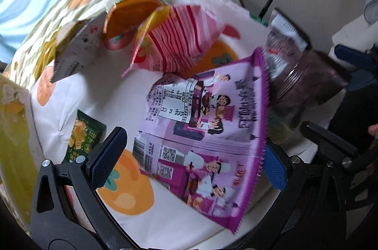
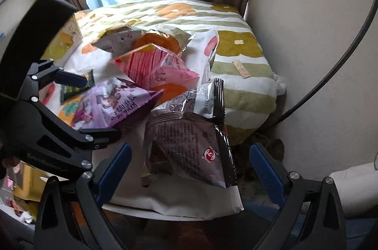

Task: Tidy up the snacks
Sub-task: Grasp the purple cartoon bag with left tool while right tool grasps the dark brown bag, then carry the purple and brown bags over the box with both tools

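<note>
Left wrist: brown packet motion-blurred.

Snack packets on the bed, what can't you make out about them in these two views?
- Small dark green snack packet: partly hidden in the left wrist view by a finger of the left gripper; mostly hidden in the right wrist view.
- Dark brown glossy packet: motion-blurred in the left wrist view; its print is too small to read in the right.
- Purple cartoon-printed packet: lower part covered by the left gripper in the right wrist view.
- Orange packet: largely behind the pink striped packet.
</note>
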{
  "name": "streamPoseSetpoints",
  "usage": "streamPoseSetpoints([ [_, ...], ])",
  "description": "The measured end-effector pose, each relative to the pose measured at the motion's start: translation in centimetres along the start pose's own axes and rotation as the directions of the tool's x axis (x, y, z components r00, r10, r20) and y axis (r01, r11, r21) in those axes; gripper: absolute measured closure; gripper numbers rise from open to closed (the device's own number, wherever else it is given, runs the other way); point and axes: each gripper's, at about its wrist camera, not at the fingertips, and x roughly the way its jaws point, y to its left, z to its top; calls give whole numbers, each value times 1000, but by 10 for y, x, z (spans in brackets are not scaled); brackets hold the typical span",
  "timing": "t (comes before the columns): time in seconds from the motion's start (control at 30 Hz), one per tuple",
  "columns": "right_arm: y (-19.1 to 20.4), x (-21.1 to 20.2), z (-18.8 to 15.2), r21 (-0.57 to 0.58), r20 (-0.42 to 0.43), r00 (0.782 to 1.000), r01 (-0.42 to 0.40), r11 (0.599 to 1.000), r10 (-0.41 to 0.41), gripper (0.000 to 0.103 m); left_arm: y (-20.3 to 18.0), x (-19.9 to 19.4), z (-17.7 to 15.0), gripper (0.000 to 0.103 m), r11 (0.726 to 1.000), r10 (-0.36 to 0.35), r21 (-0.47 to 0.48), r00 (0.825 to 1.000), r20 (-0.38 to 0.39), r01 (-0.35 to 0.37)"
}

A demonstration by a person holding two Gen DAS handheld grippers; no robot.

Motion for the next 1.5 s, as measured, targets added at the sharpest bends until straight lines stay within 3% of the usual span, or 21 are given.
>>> streamPoseSetpoints([
  [0.4, 15, 18, 1, -33, 17, 999, 46, 998, -46, 4, 18, 10, -1, 15, 997, -81, 7, 996, 24, 80],
  [0.63, 20, 27, 1, -24, 22, 998, 60, 998, -59, 4, 30, 1, -4, 38, 995, -96, 0, 995, 42, 96],
  [1.0, 36, 37, 2, -98, 21, 997, 78, 992, -77, 5, 50, -7, -16, 40, 993, -95, -72, 995, 34, 98],
  [1.33, 35, 40, 6, -80, -3, 1000, 2, 997, -2, 34, 64, -17, -27, 40, 985, -81, -147, 996, 42, 87],
  [1.5, 38, 33, 6, -90, 0, 1000, -10, 996, 10, 35, 65, -32, -32, 40, 983, -69, -168, 995, 66, 79],
])
